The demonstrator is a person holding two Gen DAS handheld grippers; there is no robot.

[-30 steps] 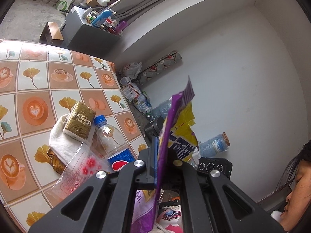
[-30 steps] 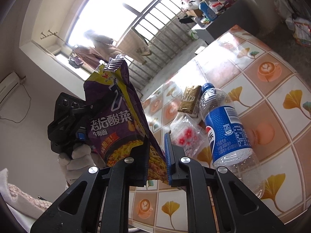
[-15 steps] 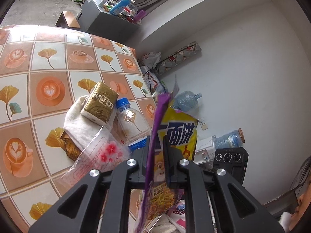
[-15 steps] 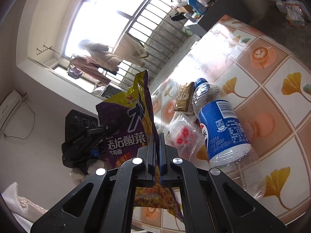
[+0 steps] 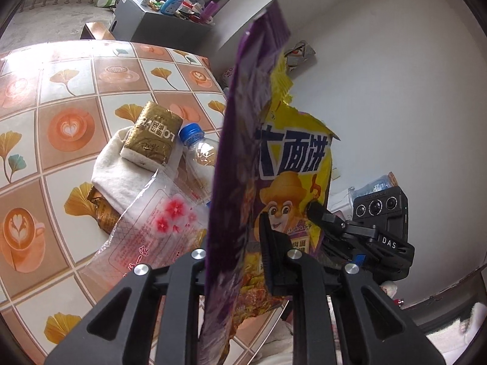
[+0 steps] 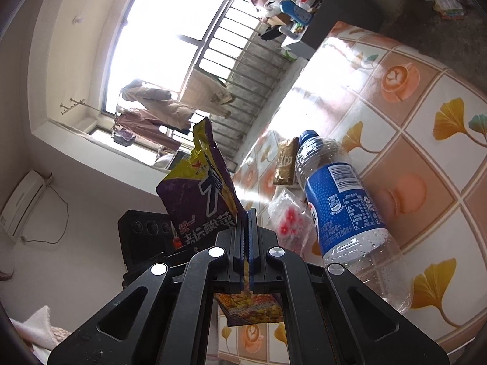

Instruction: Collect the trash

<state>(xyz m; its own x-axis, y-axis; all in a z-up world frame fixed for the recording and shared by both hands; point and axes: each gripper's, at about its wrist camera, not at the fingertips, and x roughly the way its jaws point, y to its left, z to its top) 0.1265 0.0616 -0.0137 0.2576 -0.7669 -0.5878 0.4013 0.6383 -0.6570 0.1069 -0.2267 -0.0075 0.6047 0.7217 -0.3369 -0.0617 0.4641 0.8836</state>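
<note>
I am holding the purple and yellow noodle wrapper (image 5: 292,164) up in the air, above the near edge of the tiled table (image 5: 61,91). My right gripper (image 6: 246,222) is pinching it, its 2 fingers pressed together on the wrapper's edge, with the printed front (image 6: 201,200) standing up to the left of the fingers and a crumpled end hanging below them. My left gripper (image 5: 237,249) is standing slightly apart around the same wrapper, which is passing edge-on between its fingers without being squeezed. Beside the wrapper, on the table, a clear plastic bottle (image 6: 341,213) with a blue label and blue cap is lying on its side. Just beside the bottle a clear bag with red flowers (image 5: 164,219) is resting, and beyond it a gold packet (image 5: 152,137) is sitting on a white cloth (image 5: 118,176).
</note>
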